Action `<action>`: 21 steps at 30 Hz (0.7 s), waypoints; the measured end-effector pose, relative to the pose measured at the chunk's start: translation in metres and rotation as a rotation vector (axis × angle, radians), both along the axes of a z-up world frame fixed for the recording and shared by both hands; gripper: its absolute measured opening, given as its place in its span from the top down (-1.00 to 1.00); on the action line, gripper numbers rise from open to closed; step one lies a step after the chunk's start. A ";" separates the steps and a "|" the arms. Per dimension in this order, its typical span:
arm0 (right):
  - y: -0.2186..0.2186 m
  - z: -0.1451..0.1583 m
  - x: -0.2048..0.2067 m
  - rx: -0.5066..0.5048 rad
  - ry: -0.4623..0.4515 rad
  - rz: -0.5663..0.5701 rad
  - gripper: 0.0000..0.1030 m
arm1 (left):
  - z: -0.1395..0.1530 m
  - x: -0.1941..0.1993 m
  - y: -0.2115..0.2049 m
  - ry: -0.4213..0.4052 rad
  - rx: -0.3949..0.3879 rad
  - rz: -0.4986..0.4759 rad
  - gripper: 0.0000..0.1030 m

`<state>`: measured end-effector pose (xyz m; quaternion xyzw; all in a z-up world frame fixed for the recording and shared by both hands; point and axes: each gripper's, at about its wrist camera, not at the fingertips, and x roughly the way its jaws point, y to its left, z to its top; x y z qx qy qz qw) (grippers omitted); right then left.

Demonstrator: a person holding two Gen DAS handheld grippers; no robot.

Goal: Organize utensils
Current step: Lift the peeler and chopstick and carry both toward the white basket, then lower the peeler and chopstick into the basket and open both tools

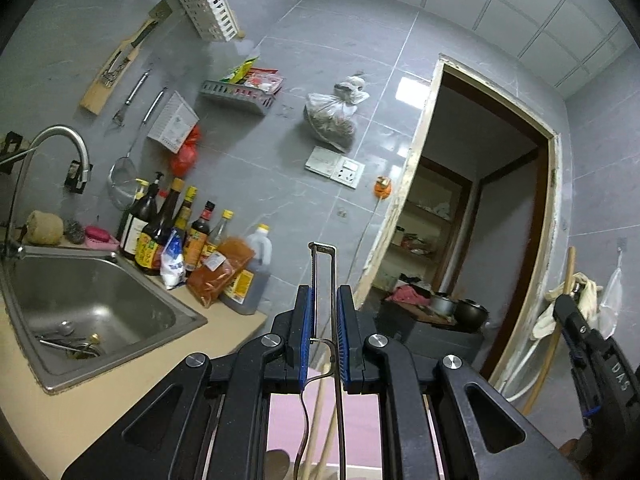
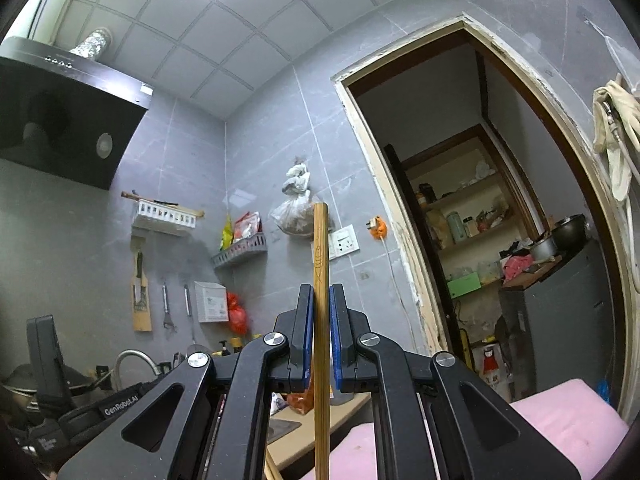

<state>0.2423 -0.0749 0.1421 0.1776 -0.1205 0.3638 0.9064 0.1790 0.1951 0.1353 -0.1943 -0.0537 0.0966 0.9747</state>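
Bamboo handle (image 2: 321,300) stands clamped in the right gripper (image 2: 321,312); the left gripper (image 1: 324,320) pinches a wire utensil (image 1: 323,280) beyond the counter edge (image 1: 224,344), doorway (image 1: 480,220) open to the right.

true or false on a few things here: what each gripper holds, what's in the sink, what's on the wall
1. The left gripper is shut on a metal wire utensil. True.
2. The right gripper has open jaws with nothing between them. False: it is shut on a wooden handle that stands upright.
3. The sink is full of water. False: no standing water shows, only a few metal utensils near the drain.
4. Sauce bottles stand on the counter beside the sink. True.
5. A white slotted basket hangs on the tiled wall. True.
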 end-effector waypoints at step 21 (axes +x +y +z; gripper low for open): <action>0.017 -0.029 0.002 -0.216 0.095 0.015 0.89 | -0.038 0.006 -0.034 0.182 0.080 -0.009 0.81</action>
